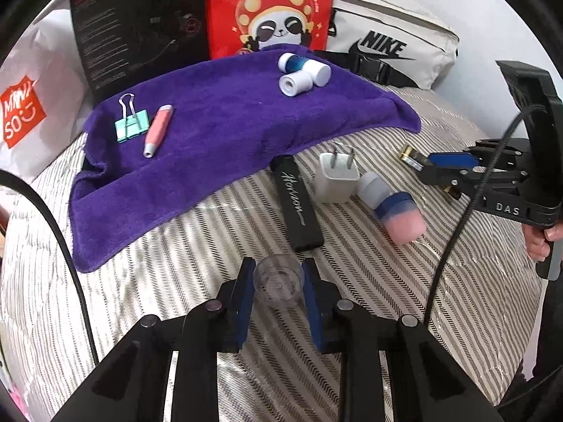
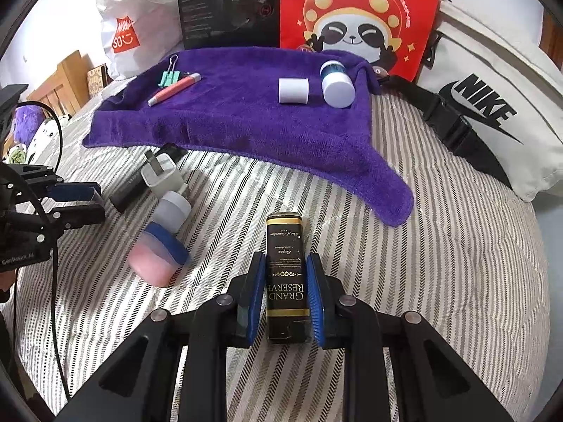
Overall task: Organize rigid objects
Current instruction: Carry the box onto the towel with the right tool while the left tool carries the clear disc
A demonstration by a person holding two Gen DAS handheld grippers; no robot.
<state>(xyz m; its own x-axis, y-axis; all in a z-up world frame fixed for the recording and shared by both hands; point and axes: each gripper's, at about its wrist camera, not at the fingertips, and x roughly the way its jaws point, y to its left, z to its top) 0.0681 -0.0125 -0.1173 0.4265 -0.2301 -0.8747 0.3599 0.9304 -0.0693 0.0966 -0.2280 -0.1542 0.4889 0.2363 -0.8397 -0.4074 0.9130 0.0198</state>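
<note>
Left gripper fingers clamped on small clear cup, low over striped bed. Right gripper fingers clamped on black-and-gold box, also over bed. Purple towel behind carries green binder clip, pink pen, white caps. Black bar, white charger, pink-blue bottle lie on bed beside towel edge.

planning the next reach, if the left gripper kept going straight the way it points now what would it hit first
Probably the black Horizon stick, which lies just beyond the clear cup pinched in the left gripper. Depth is unclear; pointing steeply down, it may meet the striped bedcover first.
</note>
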